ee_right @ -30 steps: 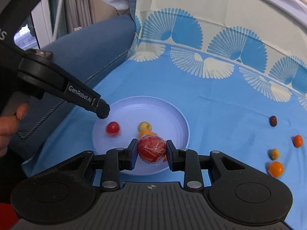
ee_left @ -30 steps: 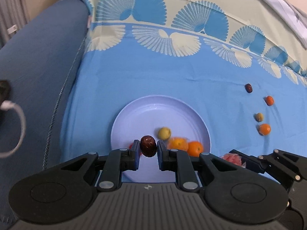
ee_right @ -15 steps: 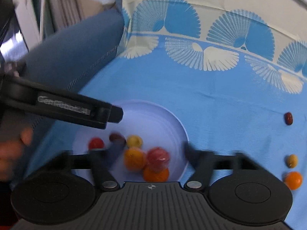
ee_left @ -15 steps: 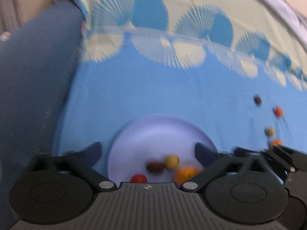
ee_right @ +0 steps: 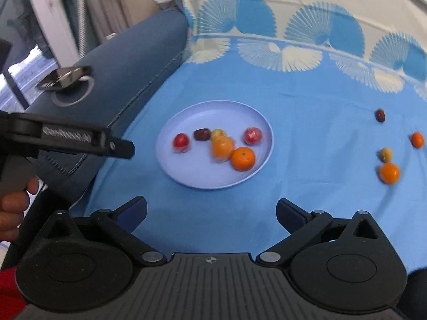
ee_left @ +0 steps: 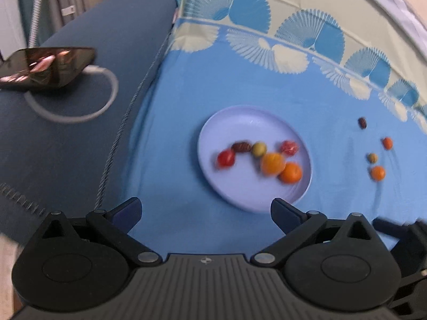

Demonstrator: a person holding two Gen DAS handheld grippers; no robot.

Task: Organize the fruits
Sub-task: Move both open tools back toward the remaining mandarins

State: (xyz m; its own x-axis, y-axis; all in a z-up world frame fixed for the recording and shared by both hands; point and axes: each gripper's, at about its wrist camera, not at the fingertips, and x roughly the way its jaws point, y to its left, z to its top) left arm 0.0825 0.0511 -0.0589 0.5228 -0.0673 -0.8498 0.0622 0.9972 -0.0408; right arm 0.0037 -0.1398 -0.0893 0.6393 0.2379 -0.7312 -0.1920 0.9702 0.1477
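Note:
A pale lilac plate [ee_left: 240,117] [ee_right: 186,176] lies on the blue cloth and holds several fruits: a red tomato [ee_left: 225,158] [ee_right: 181,141], a dark date [ee_left: 241,147] [ee_right: 202,134], a yellow-green fruit [ee_left: 259,149], two oranges [ee_left: 291,172] [ee_right: 242,158] and a wrapped red fruit [ee_left: 289,147] [ee_right: 252,135]. My left gripper [ee_left: 205,214] is open and empty, raised in front of the plate. My right gripper [ee_right: 210,213] is open and empty, also back from the plate. The left gripper shows from the side in the right wrist view [ee_right: 80,140].
To the right on the cloth lie a dark date [ee_left: 362,123] [ee_right: 380,115], a small orange [ee_left: 387,143] [ee_right: 417,139], a yellowish fruit [ee_left: 372,157] [ee_right: 386,154] and a larger orange [ee_left: 378,173] [ee_right: 389,173]. A phone [ee_left: 48,68] with a white cable rests on the blue sofa arm at left.
Both grippers opened: the left let the dark date drop and the right let the wrapped red fruit drop onto the plate. Both then pulled back and up.

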